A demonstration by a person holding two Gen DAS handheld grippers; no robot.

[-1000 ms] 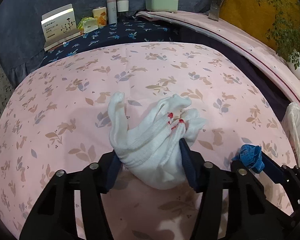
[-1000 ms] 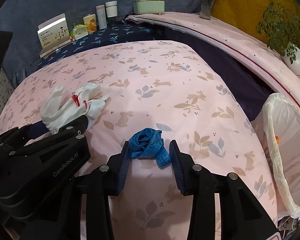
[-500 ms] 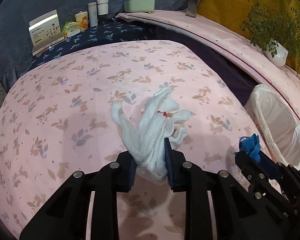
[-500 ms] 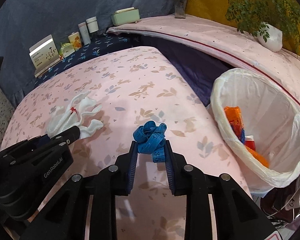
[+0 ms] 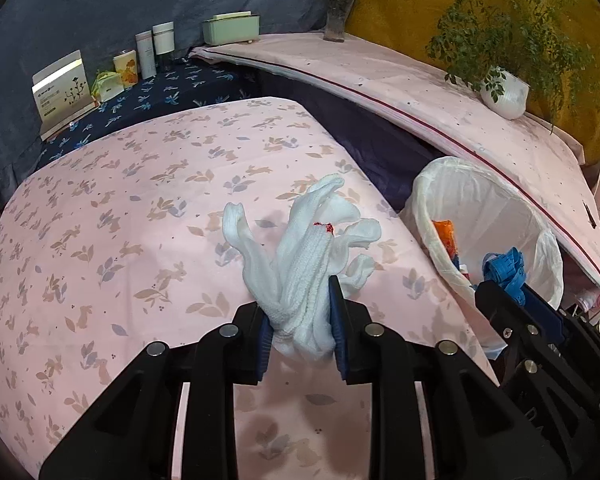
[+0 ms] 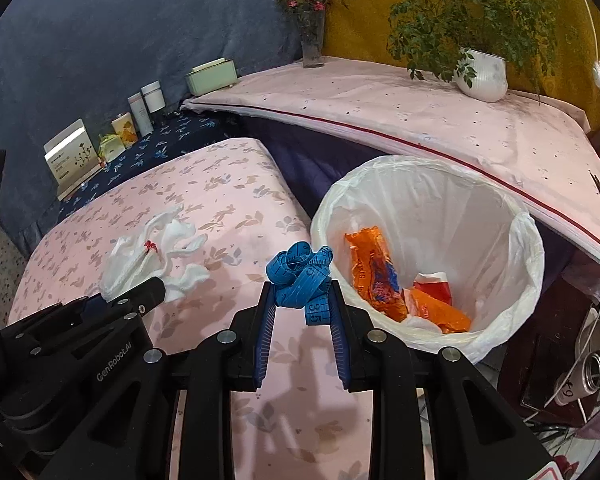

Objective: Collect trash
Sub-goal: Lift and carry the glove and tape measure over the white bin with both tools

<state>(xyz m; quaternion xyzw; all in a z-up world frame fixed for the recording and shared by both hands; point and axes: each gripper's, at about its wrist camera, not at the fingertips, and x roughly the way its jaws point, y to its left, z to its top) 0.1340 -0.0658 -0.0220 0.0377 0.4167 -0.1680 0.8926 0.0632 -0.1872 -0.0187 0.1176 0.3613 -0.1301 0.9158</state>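
Evidently both grippers are loaded and headed for the same place. At the far left, boxes and jars (image 5: 136,60) stand along the dark blue cloth (image 5: 172,96), well apart from the work. Nearer, the left gripper (image 5: 300,320) has its fingers pressed against a bundle of white gloves (image 5: 304,256), pinched low so the loose cuffs and fingers flop upward above the pink floral bedspread (image 5: 100,240); held that way the whole bundle travels as one piece. To its right, the right gripper (image 6: 302,308) squeezes a tangled blue measuring tape (image 6: 300,272), its coils bunched above the pads, probably to keep no tail dangling. It hangs over the bedspread's right edge, just beside the white-lined trash bin (image 6: 520,240), which stands on the right between the bed and a pink-covered ledge (image 6: 420,108). Orange wrappers (image 6: 374,276) already lie inside. Judging by this, the tape should drop first, the gloves next.
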